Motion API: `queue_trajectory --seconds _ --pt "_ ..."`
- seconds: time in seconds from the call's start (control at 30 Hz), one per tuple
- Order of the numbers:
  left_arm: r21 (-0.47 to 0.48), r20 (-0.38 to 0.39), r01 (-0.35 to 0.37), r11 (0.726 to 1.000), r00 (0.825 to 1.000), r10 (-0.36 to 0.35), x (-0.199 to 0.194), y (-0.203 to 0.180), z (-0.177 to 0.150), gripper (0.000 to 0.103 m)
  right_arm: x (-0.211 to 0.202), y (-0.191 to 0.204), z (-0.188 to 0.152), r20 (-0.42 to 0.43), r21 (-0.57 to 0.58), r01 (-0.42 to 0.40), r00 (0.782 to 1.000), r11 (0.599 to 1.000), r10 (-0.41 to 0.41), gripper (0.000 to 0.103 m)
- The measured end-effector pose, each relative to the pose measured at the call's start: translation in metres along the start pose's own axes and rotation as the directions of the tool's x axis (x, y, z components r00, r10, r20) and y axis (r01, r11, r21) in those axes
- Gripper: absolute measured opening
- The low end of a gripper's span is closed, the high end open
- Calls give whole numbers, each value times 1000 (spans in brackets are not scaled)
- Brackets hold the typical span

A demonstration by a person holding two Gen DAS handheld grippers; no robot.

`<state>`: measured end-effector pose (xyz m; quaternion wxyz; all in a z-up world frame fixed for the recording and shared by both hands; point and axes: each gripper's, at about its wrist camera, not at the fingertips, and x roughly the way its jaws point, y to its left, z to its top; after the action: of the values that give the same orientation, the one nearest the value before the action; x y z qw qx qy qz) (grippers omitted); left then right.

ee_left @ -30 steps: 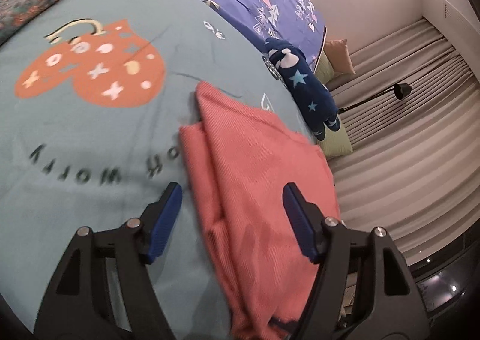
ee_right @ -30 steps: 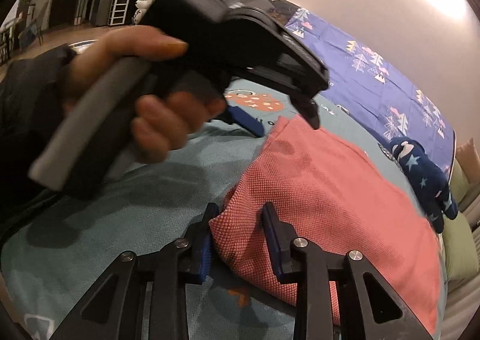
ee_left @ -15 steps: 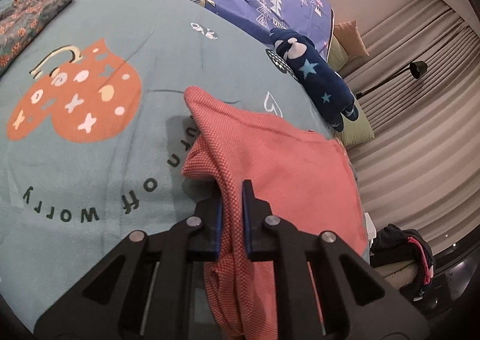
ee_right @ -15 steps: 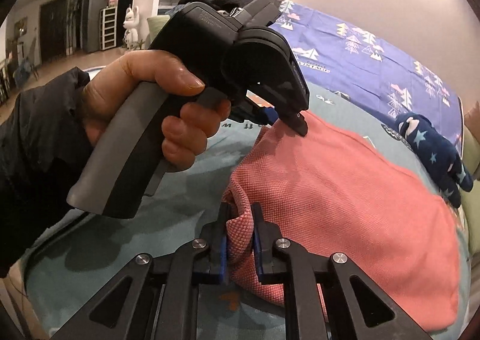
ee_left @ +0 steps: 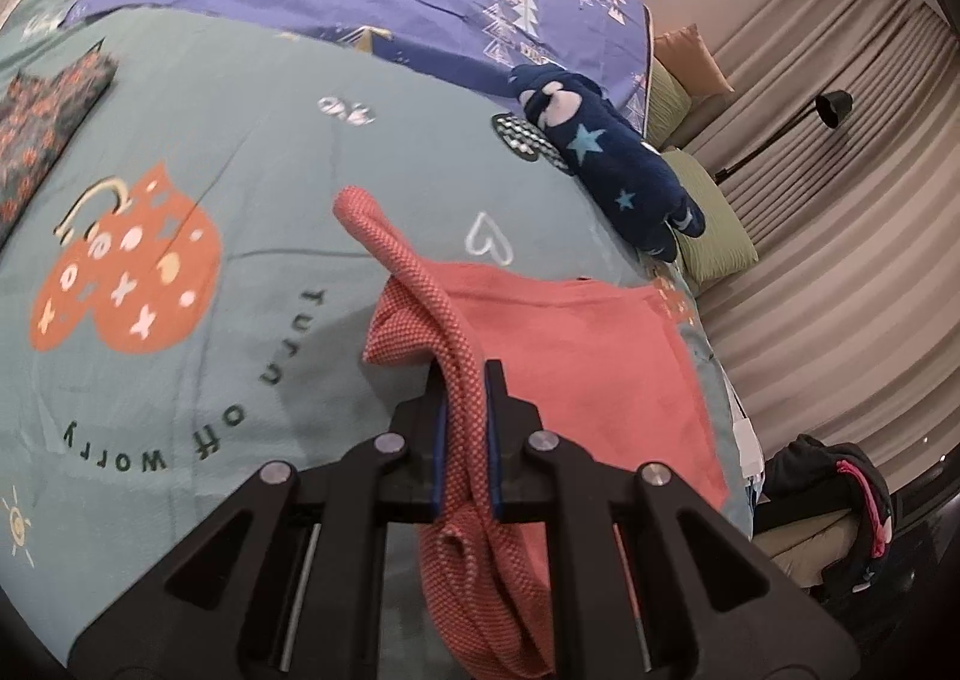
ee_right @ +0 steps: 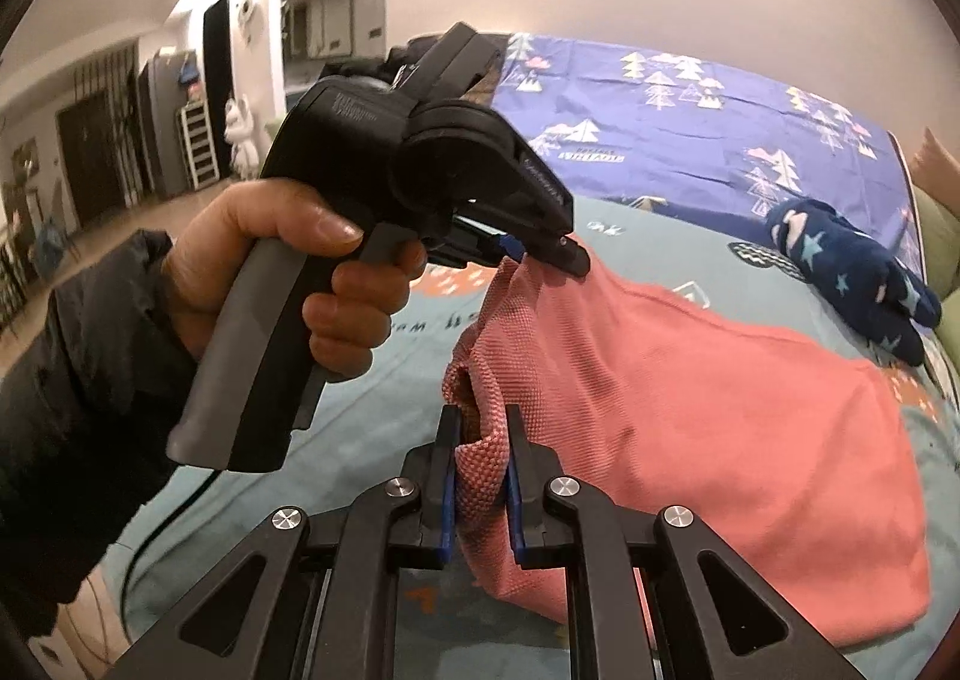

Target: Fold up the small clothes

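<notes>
Both grippers have lifted the pink cloth's (ee_left: 558, 356) edge higher off the bed (ee_left: 252, 212). Its near end is cut off. Left gripper (ee_left: 467, 428) and right gripper (ee_right: 480, 476) jaws pinch its bumpy, bunched edge.

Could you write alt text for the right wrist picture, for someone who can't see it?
The right gripper pinches the edge of a coral knitted garment lying on a teal bedspread. A hand holds the left gripper, clamped on the same edge farther along; a navy star-patterned plush toy lies beyond.

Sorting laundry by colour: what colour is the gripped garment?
Coral-pink garment, clearest in the right wrist view.
</notes>
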<state>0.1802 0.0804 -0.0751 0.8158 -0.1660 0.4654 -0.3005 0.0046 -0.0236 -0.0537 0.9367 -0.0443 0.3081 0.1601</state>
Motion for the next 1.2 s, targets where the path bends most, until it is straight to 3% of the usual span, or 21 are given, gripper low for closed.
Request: queue_trajectory --seconds 0.3,0.67,1.2 --pt "89 -13 -35 995 999 36 12 -56 13 11 -31 -63 5 54 178 -14 999 984 4 11" --pt "169 -37 -70 983 996 77 43 -123 20 11 -58 -126 -8 100 313 -12 995 950 -20 11" --pt "263 -128 -92 960 983 129 112 -200 16 11 -97 -195 -51 128 509 -32 991 860 -39 11"
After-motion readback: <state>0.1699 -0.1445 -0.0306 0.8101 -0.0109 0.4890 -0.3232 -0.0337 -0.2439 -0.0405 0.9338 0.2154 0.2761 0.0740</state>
